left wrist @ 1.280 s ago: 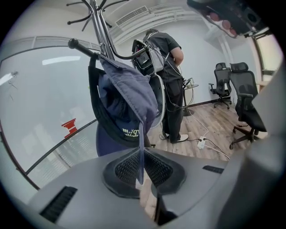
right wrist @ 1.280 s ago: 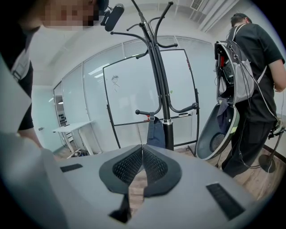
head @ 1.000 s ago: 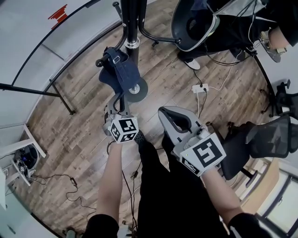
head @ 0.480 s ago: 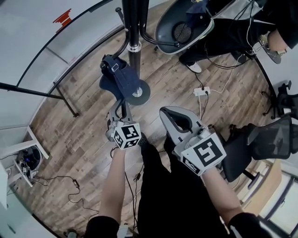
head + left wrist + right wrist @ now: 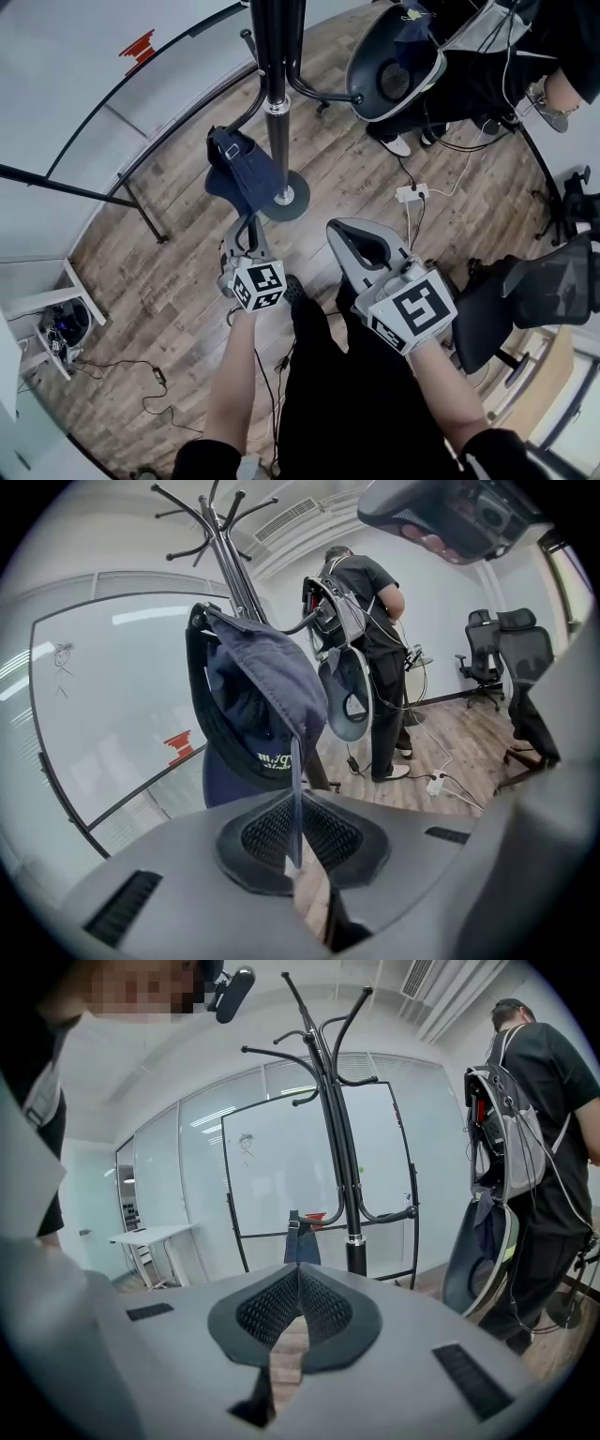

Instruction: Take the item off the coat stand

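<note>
A navy cap [image 5: 239,173] hangs from a low hook of the black coat stand [image 5: 279,94], just left of the pole. My left gripper [image 5: 246,223] reaches up to it from below and is shut on the cap's brim. In the left gripper view the thin brim [image 5: 294,799] runs down between the closed pads, with the cap's crown [image 5: 262,691] draped over the hook above. My right gripper [image 5: 361,242] hovers right of the stand's base, shut and holding nothing. The right gripper view shows the coat stand [image 5: 339,1147] and the cap [image 5: 301,1241] straight ahead, beyond that gripper [image 5: 298,1279].
A glass whiteboard on a black frame [image 5: 112,94] stands left of the coat stand. A person [image 5: 487,66] with a grey seat shell [image 5: 394,70] stands at the back right. A power strip [image 5: 412,192] and cables lie on the wood floor. An office chair [image 5: 544,286] is at the right.
The left gripper stays shut on the cap's brim and the cap stays on its hook. The view has shifted slightly, and the person with the grey shell has moved at the back.
</note>
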### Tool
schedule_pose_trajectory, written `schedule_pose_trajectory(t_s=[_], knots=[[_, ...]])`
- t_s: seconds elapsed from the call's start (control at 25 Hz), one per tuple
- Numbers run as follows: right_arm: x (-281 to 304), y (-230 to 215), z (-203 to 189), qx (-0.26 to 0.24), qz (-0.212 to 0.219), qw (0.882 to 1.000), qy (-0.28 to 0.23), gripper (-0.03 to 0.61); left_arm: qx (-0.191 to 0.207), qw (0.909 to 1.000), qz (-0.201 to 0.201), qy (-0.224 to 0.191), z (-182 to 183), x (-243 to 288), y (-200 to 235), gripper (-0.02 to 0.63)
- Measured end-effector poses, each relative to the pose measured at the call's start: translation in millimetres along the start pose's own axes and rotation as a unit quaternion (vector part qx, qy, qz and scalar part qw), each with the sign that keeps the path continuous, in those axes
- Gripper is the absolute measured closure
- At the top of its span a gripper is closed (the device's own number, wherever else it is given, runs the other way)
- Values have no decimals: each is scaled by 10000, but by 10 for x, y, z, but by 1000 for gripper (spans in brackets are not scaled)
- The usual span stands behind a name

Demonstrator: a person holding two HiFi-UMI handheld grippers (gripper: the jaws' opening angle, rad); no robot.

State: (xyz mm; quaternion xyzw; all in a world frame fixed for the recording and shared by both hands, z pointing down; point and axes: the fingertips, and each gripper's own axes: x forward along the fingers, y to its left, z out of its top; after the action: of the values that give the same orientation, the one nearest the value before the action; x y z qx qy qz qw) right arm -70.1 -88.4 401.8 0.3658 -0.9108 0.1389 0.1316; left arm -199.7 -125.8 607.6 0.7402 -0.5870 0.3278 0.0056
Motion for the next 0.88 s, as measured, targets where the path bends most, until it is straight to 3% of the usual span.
schedule_pose_trajectory(t_s=[0.4,0.88], knots=[[-55,50,24,-8,39,9999,-152,548,-52,9998,102,133,-100,-166,112,581],[-127,1,134,-115,573,9976,-378,548,-516,9963,592,362,-36,-586,216,581]])
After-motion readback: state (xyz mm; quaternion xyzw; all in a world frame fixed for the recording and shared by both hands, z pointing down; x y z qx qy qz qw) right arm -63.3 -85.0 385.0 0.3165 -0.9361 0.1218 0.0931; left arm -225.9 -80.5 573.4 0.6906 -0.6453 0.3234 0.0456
